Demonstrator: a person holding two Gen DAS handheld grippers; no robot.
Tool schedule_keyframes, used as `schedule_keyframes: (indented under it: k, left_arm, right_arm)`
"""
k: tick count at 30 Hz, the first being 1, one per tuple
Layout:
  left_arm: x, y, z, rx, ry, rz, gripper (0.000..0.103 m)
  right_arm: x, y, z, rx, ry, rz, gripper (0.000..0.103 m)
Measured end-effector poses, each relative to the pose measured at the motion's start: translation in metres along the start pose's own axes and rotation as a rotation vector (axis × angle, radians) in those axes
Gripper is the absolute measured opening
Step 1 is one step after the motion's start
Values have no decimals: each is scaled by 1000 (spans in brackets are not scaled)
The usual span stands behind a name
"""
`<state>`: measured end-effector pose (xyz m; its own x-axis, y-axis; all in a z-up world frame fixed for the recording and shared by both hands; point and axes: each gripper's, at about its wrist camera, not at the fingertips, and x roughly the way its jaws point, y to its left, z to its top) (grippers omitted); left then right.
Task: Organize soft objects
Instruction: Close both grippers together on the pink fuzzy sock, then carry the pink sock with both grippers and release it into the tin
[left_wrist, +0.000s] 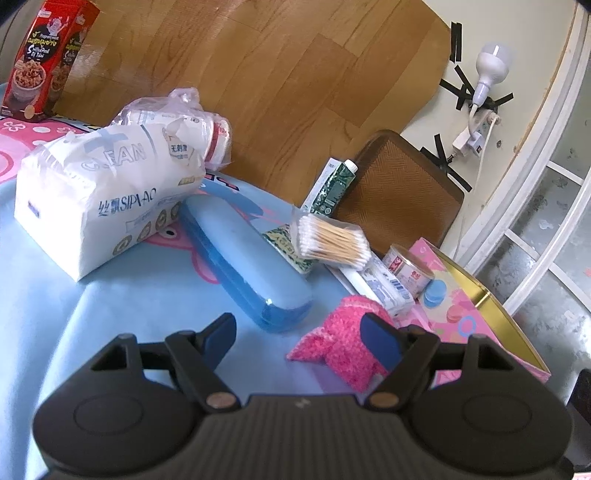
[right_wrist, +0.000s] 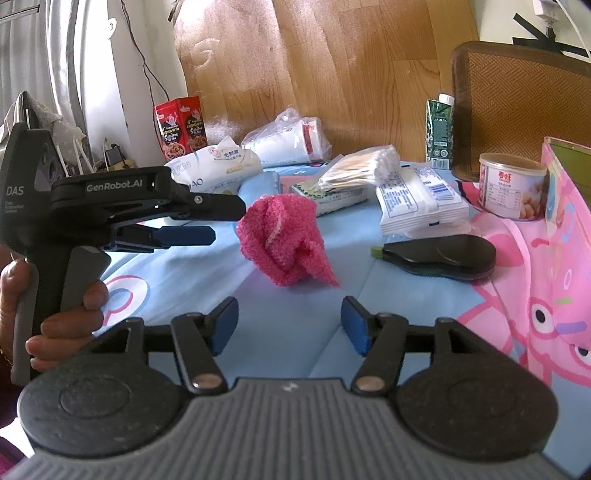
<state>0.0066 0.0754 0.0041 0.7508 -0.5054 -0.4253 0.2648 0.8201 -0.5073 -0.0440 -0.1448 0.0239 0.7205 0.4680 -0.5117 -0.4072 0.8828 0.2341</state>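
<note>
Nearest in the right wrist view, the right claw (right_wrist: 290, 325) stands with its two blue pads apart and nothing between them, low over the blue cartoon cloth of the desk (right_wrist: 184, 280). Just beyond its tips lies the one pink knitted cloth (right_wrist: 286, 242), crumpled in a heap on the desk, free of both claws.

At the left of that view a hand (right_wrist: 55, 306) grips the handle of the left claw (right_wrist: 229, 221), whose jaws are apart and reach toward the pink cloth from the side; whether a tip touches it cannot be told. In the left wrist view, one blue pad (left_wrist: 380, 341) overlaps the cloth's near edge.

To the right of the cloth sits one flat black oval device (right_wrist: 439, 256). Behind it lies a stack of white tissue packets (right_wrist: 421, 199), too close-packed to count. Beside them are one bag of cotton swabs (right_wrist: 360, 166) over one green-printed packet (right_wrist: 332, 195), one small tin (right_wrist: 511, 186), and one pink box (right_wrist: 565, 206) with a gold lining.

Farther back:
- one long blue case (left_wrist: 243, 254)
- one large white tissue pack (left_wrist: 99, 195)
- one sleeve of paper cups (right_wrist: 291, 142) in clear plastic
- one green carton (right_wrist: 439, 129)
- one red snack box (right_wrist: 181, 123)
</note>
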Motion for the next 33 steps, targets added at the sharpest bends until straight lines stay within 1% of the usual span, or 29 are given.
schedule_keyframes:
  k: [3,5,11,12,14,15,16,18,19,20,22,25,29,33]
  left_arm:
    - [-2,-1,1,7,-2,-45,76]
    - [-4,-4,0,20,-6,-55,77]
    - [4,-21,2,76,40,-86,77]
    - [5,-25,3,85,44,-87,77]
    - [14,-33,4,101,70,-65,78]
    - [20,-35,4,106,92,-53,78]
    - [26,-36,3,109,112,-43,76]
    - [36,-39,0,113,142,-23,68]
    - [38,-42,0,118,150,-17,64]
    - [37,-44,0,122,148,-25,62]
    - [33,-51,1,129,139,-49,62]
    - [34,-73,5,167,136,-88,62]
    - [46,-122,9,265,137,-151,62]
    - [66,-180,10,363,144,-228,62]
  right_arm:
    - [2,1,2,-12,5,-3,66]
    - [2,1,3,-18,2,-4,69]
    - [10,4,13,-95,-23,-33,73]
    - [13,4,15,-107,-26,-40,76]
    - [23,3,20,-120,-21,-56,76]
    - [31,3,23,-123,-10,-58,75]
    - [38,4,24,-128,7,-49,67]
    - [49,6,25,-140,54,-25,44]
    - [47,10,24,-154,37,-41,43]
    - [43,13,23,-171,16,-50,42]
    - [32,14,20,-190,-29,-76,42]
    - [10,10,17,-202,-98,-137,42]
    - [-23,-10,15,-184,-183,-249,42]
    - [-60,-44,18,-113,-260,-364,42]
